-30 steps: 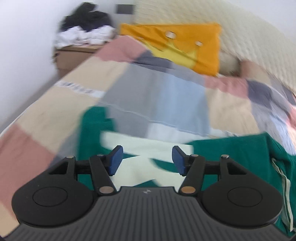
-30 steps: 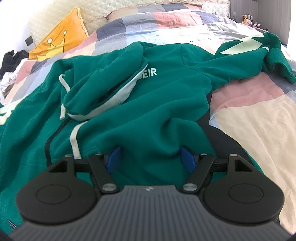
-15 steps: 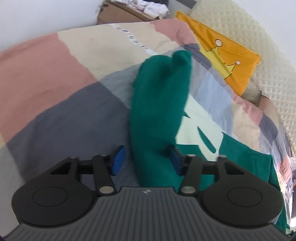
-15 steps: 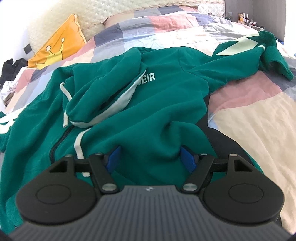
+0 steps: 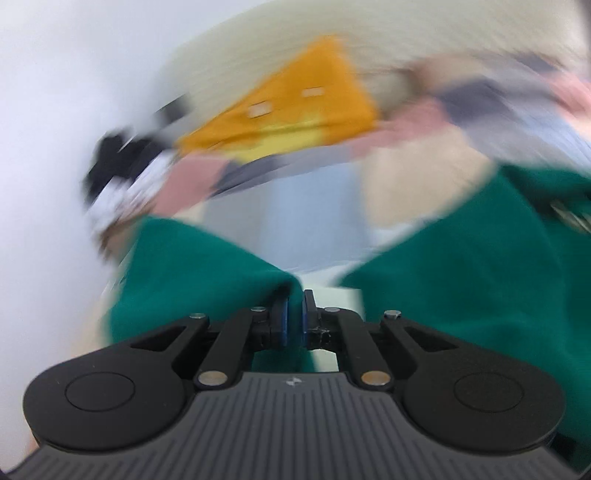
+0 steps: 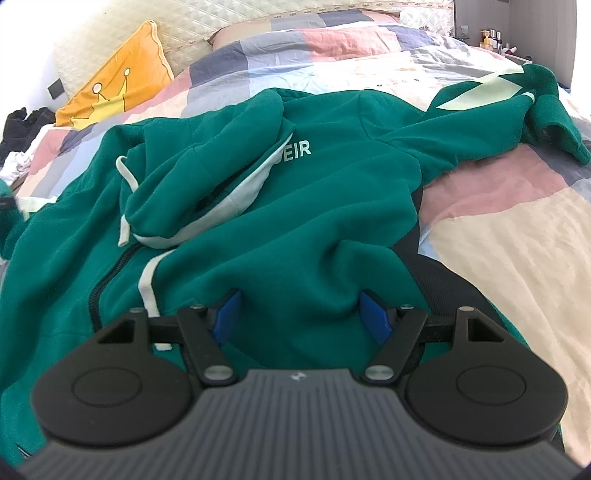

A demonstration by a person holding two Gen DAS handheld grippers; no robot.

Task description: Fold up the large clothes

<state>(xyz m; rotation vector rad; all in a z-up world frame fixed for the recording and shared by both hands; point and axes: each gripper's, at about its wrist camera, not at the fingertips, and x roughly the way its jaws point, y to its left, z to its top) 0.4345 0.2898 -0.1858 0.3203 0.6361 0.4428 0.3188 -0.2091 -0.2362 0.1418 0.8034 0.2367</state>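
A large green zip hoodie (image 6: 314, 206) lies crumpled on the patchwork bed, hood folded over its chest, one sleeve (image 6: 491, 110) stretched to the far right. My right gripper (image 6: 301, 314) is open, its blue pads either side of a raised fold of the hoodie's lower body. My left gripper (image 5: 292, 317) is shut on the green cloth of the other sleeve (image 5: 192, 273) and holds it up; that view is blurred by motion.
The patchwork quilt (image 6: 517, 240) covers the bed. An orange crown cushion (image 6: 118, 88) leans on the quilted headboard (image 6: 207, 22). A heap of black and white clothes (image 6: 18, 140) sits at the far left. Bottles (image 6: 493, 38) stand at the far right.
My left gripper has closed on the green sleeve it straddled and swung with it, blurring its view. My right gripper stays open over the fold and has edged slightly forward.
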